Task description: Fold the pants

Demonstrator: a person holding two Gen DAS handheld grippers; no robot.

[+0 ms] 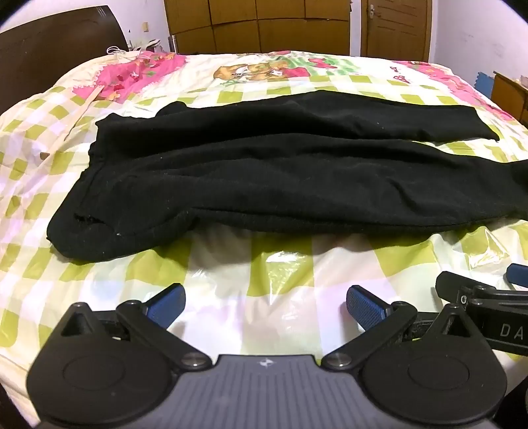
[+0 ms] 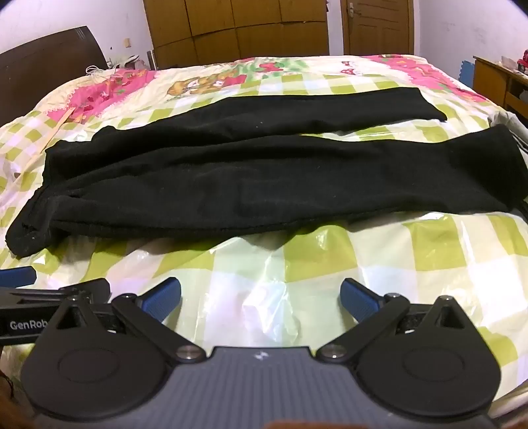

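Observation:
Black pants (image 1: 280,171) lie spread flat across the bed, waistband at the left and both legs running to the right; the right wrist view shows the same pants (image 2: 264,178). My left gripper (image 1: 265,302) hovers over the sheet just short of the pants' near edge, open, with nothing between its blue pads. My right gripper (image 2: 260,297) hangs beside it on the right, also open and empty. Part of the right gripper (image 1: 485,297) shows at the right edge of the left wrist view, and part of the left gripper (image 2: 49,297) at the left edge of the right wrist view.
A glossy green-and-white checked bed cover (image 1: 231,264) with pink cartoon prints covers the bed. A dark headboard (image 1: 49,43) stands far left, wooden wardrobes (image 1: 257,23) and a door (image 1: 396,26) behind, and a wooden desk (image 2: 501,82) at the far right.

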